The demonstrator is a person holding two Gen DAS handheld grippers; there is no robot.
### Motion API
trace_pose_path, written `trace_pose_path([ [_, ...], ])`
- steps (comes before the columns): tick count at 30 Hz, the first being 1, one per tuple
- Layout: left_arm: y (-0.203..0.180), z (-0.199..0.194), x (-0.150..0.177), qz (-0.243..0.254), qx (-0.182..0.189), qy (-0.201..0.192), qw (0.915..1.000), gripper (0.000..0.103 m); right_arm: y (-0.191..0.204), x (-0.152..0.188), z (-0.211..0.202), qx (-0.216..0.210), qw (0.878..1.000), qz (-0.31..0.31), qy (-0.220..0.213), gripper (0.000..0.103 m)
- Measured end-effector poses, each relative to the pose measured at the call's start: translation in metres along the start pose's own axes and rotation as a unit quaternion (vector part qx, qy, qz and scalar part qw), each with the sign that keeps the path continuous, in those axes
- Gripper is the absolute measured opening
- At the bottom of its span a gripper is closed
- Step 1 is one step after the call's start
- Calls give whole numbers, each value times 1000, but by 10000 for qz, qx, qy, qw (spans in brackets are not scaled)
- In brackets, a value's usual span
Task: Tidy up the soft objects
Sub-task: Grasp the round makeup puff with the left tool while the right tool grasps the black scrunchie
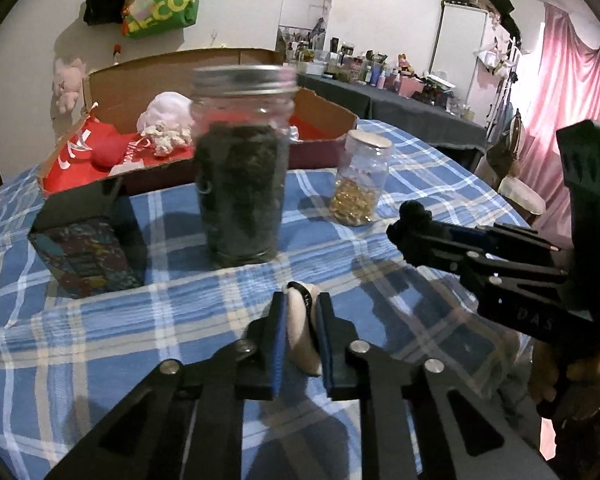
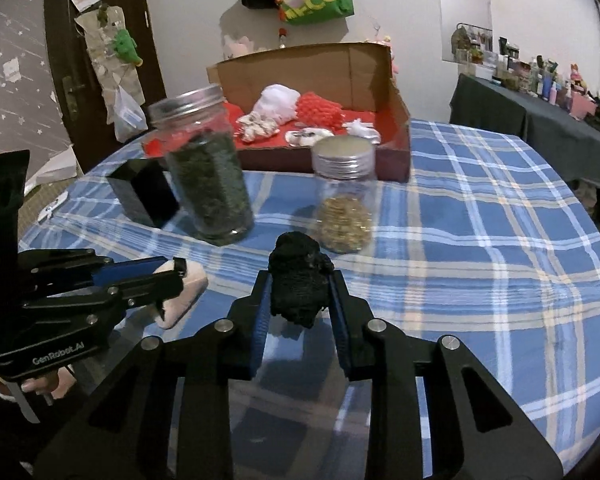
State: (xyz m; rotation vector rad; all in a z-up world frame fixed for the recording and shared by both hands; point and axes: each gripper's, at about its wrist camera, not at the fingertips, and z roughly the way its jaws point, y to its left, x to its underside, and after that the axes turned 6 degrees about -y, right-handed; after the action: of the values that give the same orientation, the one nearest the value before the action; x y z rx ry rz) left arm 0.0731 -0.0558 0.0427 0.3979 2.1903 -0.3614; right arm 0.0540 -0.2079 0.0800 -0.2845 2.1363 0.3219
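Note:
My left gripper (image 1: 300,300) is shut on a pale pink soft pad (image 1: 302,332) with a black band, held above the checked tablecloth; it also shows in the right wrist view (image 2: 180,280). My right gripper (image 2: 300,280) is shut on a black knitted soft piece (image 2: 298,280), seen small at its tips in the left wrist view (image 1: 414,212). A cardboard box (image 2: 364,68) with a red lining at the table's far side holds white (image 2: 278,100) and red (image 2: 318,112) soft items.
A tall glass jar of dark leaves (image 1: 242,168) and a small jar of yellow bits (image 1: 360,180) stand between the grippers and the box. A black box (image 1: 88,236) stands on the left. A cluttered dark table (image 2: 540,108) is at the right.

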Motion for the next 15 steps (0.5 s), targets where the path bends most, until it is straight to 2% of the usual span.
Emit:
trace_pose_path([
  [3,8,-6,-1,11,37,-51,10000,13,10,-1,0,-53,10000,21,-28,27],
  [5,15,-11,-1,29,21,-94,9999,8,18,-1,1,-112,9999,35,-54,27],
  [11,35,-20,0,-45,37,-113,9999,10,37,0,7,-180,9998,-24,-64,27],
  [13,39,-20,3,-21,34,-105,9999,12,40,2,9,-135,9999,-50,-52,27],
  [14,41,-20,4,-26,47,-106,9999,18,39,5,10,-76,10000,-60,-7,27],
  [15,42,-19,6,-24,50,-89,9999,32,39,7,11,-17,10000,-66,27,27],
])
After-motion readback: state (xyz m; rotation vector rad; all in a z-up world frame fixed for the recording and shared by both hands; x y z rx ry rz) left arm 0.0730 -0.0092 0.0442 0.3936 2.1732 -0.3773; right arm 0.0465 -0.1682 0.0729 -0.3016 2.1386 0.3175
